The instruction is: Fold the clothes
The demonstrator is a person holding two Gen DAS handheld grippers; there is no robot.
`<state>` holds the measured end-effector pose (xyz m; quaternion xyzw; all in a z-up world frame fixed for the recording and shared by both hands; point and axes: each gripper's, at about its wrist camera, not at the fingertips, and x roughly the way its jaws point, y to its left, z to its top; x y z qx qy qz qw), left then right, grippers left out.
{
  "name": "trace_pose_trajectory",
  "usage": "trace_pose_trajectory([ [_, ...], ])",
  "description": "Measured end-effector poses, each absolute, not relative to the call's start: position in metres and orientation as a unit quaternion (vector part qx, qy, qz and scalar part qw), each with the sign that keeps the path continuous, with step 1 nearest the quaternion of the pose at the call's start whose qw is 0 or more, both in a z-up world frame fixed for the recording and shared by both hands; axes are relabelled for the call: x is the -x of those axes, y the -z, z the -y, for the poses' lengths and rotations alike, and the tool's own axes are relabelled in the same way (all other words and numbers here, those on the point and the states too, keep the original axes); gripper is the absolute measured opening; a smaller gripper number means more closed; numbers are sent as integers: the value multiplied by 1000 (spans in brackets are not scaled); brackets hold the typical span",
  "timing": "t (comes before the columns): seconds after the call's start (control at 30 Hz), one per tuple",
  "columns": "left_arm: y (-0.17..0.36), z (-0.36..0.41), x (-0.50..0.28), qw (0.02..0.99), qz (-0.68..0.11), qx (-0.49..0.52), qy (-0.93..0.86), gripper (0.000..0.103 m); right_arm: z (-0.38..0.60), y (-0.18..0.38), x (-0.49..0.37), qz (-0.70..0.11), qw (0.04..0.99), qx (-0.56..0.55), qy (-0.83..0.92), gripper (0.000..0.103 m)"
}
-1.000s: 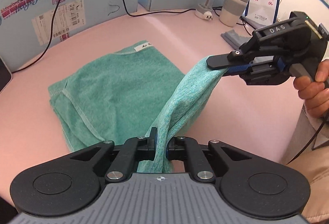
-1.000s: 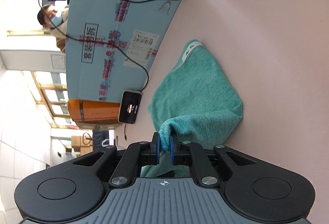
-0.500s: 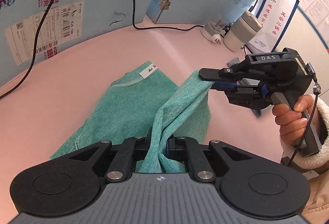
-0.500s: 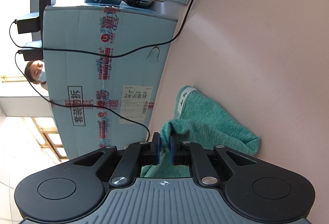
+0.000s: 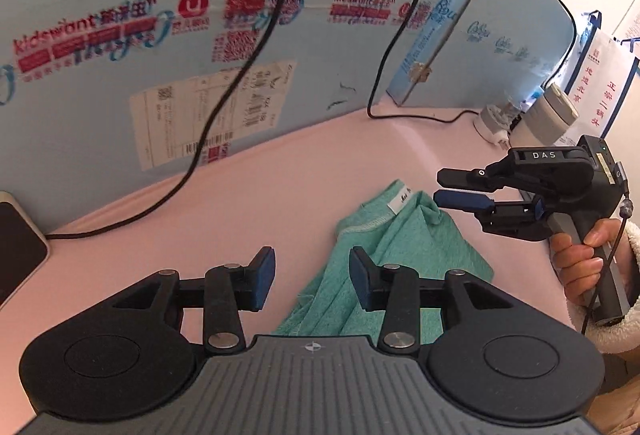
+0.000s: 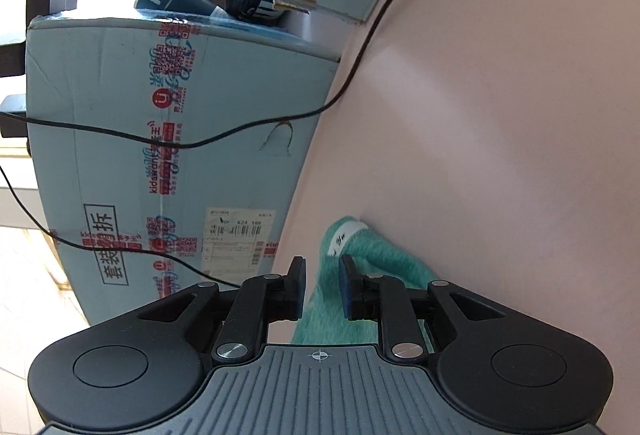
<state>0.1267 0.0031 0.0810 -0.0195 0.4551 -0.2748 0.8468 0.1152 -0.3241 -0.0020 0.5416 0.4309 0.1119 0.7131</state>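
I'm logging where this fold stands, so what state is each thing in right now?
Teal knitted garment: folded over, lying loose on the pink table, held by neither gripper.
Left gripper: open, jaws just opening, nothing pinched.
Right gripper: open, jaws just opening, pads clear of the cloth.
Grey lidded cup: upright, lid on.

The left gripper (image 5: 312, 277) has just been opening; its jaws stand apart over the pink table (image 5: 248, 195), nothing pressed between the pads. The folded green garment (image 5: 404, 255) lies flat just past the right finger, its white label (image 5: 402, 200) at the far edge. Beside that edge the right gripper (image 5: 442, 188), held in a hand (image 5: 580, 259) with a fleecy cuff, has its jaws slightly parted and clear of the cloth. Blue cardboard boxes (image 5: 160, 47) with black cables (image 5: 256, 47) stand behind
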Motion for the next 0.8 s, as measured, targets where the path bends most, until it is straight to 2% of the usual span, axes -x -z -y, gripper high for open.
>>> trace_pose_trajectory([
  [0.1,-96,-4,-108,866,-417,27,275,38,329,-5,-120,-414,739,-523,-100,32],
  [0.23,-104,4,-75,871,-389,64,292,37,328,-23,-118,-394,769,-488,-124,32],
  [0.3,-100,11,-61,865,-395,86,298,35,316,-40,-116,-394,799,-427,-157,32],
  [0.37,-92,17,-50,857,-405,103,301,32,297,-54,-112,-402,828,-347,-179,26],
  [0.43,-77,24,-43,852,-423,105,291,14,281,-58,-108,-413,840,-295,-195,11],
  [0.63,-36,10,-46,851,-467,115,212,7,250,-46,-104,-452,844,-198,-209,9],
  [0.7,-27,-4,-51,847,-472,149,193,3,248,-40,-105,-458,846,-187,-197,9],
  [0.8,-19,-15,-59,842,-466,200,182,3,252,-28,-110,-459,854,-189,-159,8],
])
